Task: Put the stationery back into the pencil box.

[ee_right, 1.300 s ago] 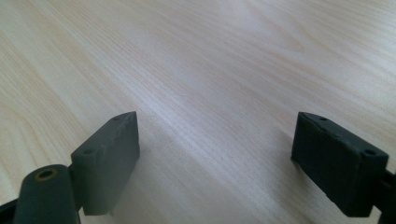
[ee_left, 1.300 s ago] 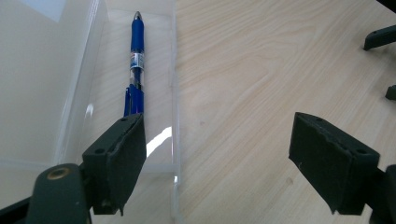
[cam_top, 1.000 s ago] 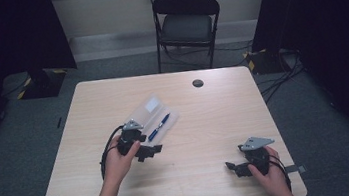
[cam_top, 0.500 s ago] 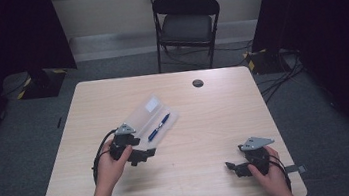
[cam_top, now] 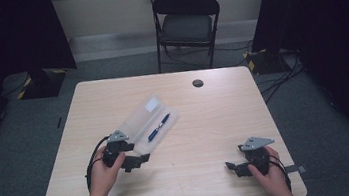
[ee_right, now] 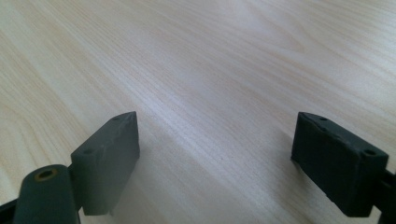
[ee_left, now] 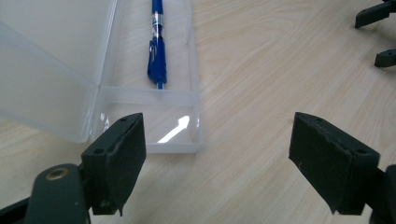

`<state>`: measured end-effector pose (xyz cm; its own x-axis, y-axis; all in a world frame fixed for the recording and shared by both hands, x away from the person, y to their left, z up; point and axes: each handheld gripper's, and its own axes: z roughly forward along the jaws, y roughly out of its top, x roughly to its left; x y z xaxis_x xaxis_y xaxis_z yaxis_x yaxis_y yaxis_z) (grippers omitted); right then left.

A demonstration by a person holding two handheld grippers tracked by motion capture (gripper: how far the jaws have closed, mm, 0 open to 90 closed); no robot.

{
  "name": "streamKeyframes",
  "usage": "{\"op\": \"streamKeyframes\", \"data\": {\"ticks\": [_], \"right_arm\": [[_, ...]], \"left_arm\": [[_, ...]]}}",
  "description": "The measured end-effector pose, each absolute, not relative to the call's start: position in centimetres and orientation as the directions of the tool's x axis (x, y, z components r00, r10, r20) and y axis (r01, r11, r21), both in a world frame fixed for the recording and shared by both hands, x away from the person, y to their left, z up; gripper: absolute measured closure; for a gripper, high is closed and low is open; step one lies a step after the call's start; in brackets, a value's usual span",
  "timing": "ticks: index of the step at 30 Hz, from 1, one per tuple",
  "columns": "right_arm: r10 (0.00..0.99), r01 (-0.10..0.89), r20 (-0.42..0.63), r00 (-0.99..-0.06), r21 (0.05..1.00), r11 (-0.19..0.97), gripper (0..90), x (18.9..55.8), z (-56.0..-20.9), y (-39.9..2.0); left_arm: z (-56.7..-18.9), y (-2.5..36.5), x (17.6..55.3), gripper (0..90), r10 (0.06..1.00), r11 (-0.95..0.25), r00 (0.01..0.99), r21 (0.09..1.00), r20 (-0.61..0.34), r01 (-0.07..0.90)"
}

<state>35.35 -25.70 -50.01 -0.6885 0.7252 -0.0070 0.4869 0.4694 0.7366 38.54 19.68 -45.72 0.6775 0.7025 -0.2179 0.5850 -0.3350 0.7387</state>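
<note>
left tool [cam_top: 137, 162]: jaws spread, nothing between | clear case [cam_top: 141, 124]: lid open, on the desk [cam_top: 216, 123] just ahead; blue pen [cam_top: 159, 127] inside, long axis running away from the tool | right tool [cam_top: 235, 167]: spread, empty, well apart; left hand nearer

The open plastic case [cam_top: 144, 121] with its blue pen [cam_top: 159, 126] blocks the table's [cam_top: 206, 124] left-centre; the bare right half allows passage.

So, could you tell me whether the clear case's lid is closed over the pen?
No, the clear case lies open, with the blue pen uncovered inside.
</note>
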Motion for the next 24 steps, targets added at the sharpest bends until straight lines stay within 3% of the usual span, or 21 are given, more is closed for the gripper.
{"op": "streamKeyframes", "data": {"ticks": [24], "right_arm": [[0.725,0.487,-0.007,-0.688,0.737,0.469,14.3,35.3,-50.0,-25.7]], "left_arm": [[-48.5,22.3,36.5,19.1,0.73,-0.368,0.663,0.722,-0.166,0.587]]}}
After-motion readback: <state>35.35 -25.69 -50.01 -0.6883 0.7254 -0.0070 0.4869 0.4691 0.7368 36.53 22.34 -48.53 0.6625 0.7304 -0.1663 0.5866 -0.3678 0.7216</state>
